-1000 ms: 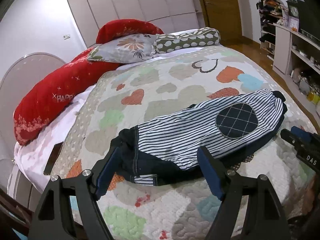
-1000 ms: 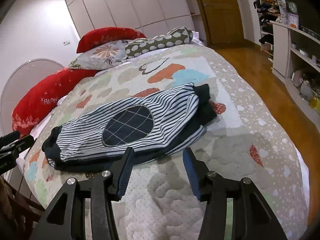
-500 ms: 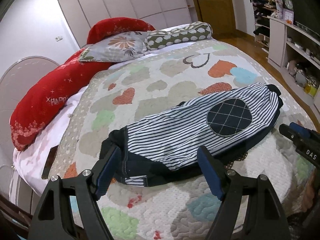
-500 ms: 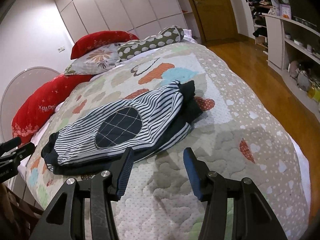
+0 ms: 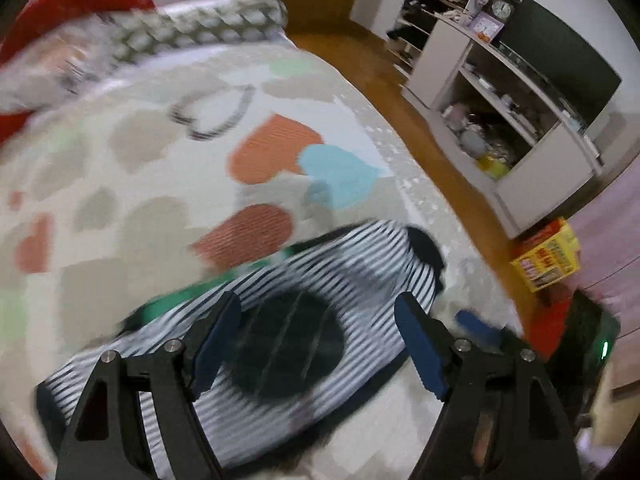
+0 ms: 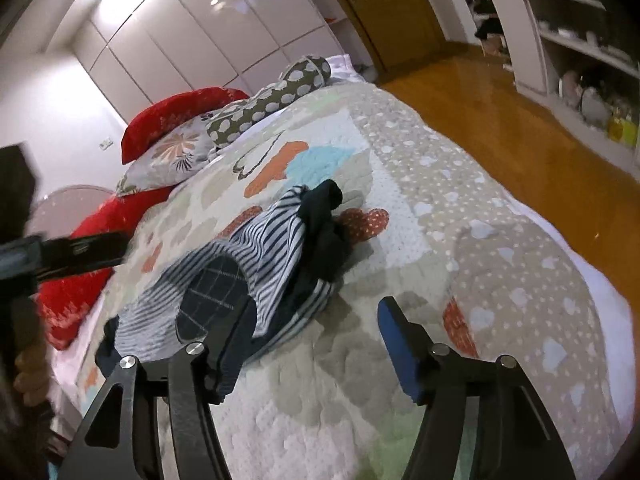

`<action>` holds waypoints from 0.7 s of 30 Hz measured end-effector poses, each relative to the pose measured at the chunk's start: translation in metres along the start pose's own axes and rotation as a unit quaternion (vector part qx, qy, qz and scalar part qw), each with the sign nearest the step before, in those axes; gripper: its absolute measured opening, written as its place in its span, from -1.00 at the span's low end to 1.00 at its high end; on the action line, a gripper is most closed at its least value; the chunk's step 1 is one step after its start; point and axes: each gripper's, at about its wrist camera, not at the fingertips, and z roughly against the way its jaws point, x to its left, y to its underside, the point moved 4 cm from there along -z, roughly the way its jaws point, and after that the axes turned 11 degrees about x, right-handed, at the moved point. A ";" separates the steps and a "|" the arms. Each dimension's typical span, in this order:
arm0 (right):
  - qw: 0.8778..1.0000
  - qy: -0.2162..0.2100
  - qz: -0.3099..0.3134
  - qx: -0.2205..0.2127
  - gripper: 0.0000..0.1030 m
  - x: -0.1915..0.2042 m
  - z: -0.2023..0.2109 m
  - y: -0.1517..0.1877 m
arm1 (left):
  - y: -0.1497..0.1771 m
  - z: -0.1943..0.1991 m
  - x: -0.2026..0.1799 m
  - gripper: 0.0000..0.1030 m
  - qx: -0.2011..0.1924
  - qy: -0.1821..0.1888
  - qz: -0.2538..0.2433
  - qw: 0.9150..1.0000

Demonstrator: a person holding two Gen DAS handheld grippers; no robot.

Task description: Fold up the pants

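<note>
The pants [image 6: 276,248] lie folded lengthwise on the heart-patterned quilt [image 6: 460,208]. They are white with navy stripes, a dark round checked patch [image 6: 212,292] and a dark cuff end [image 6: 326,216]. In the blurred left wrist view my left gripper [image 5: 316,320] is open just above the pants [image 5: 360,256], with the patch [image 5: 288,344] between its fingers. My right gripper [image 6: 316,320] hovers at the pants' near edge. Its jaws are opening, with only quilt between them, and its left finger [image 6: 236,344] overlaps the fabric's edge. The left gripper [image 6: 80,252] shows at the left edge.
Red bolsters [image 6: 176,114], a floral pillow [image 6: 176,156] and a dotted roll [image 6: 276,100] lie at the bed's head. To the right are wooden floor [image 6: 500,104], a white shelving unit [image 5: 500,120] full of items and a yellow box [image 5: 548,256].
My left gripper has swung right along the pants, from their left end to over the round patch, and tilted down. My right gripper has rolled and its jaws stand wider.
</note>
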 end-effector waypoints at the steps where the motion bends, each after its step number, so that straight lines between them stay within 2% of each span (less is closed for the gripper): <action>1: 1.000 -0.002 0.000 0.004 0.32 0.000 -0.004 -0.006 | -0.013 -0.017 -0.004 0.52 0.017 0.033 0.006 0.999; 4: 1.000 -0.010 0.001 0.020 0.33 0.000 -0.016 -0.015 | -0.037 -0.049 -0.015 0.52 0.047 0.076 0.010 0.996; 7: 0.999 -0.029 -0.004 0.035 0.33 -0.001 -0.027 -0.019 | -0.057 -0.076 -0.029 0.52 0.062 0.076 -0.018 0.995; 11: 0.999 -0.025 0.008 0.035 0.33 0.003 -0.042 -0.024 | -0.068 -0.110 -0.050 0.52 0.101 0.087 -0.051 0.990; 13: 0.999 -0.020 0.018 0.030 0.33 0.007 -0.046 -0.026 | -0.067 -0.119 -0.061 0.50 0.105 0.060 -0.076 0.990; 14: 0.999 -0.018 0.025 0.030 0.26 0.010 -0.049 -0.027 | -0.066 -0.119 -0.066 0.32 0.102 0.046 -0.093 0.989; 15: 0.999 -0.019 0.030 0.030 -0.25 0.012 -0.050 -0.027 | -0.063 -0.116 -0.072 -0.42 0.100 0.045 -0.107 0.988; 16: 0.999 -0.022 0.034 0.033 -0.53 0.015 -0.052 -0.028 | -0.061 -0.114 -0.073 -0.49 0.101 0.043 -0.108 0.988; 17: 0.998 -0.028 0.034 0.040 -0.63 0.017 -0.054 -0.029 | -0.061 -0.109 -0.071 -0.50 0.091 0.043 -0.106 0.989; 21: 0.998 -0.032 0.046 0.024 -0.66 0.031 -0.043 -0.031 | -0.056 -0.076 -0.049 -0.51 0.044 0.080 -0.068 0.994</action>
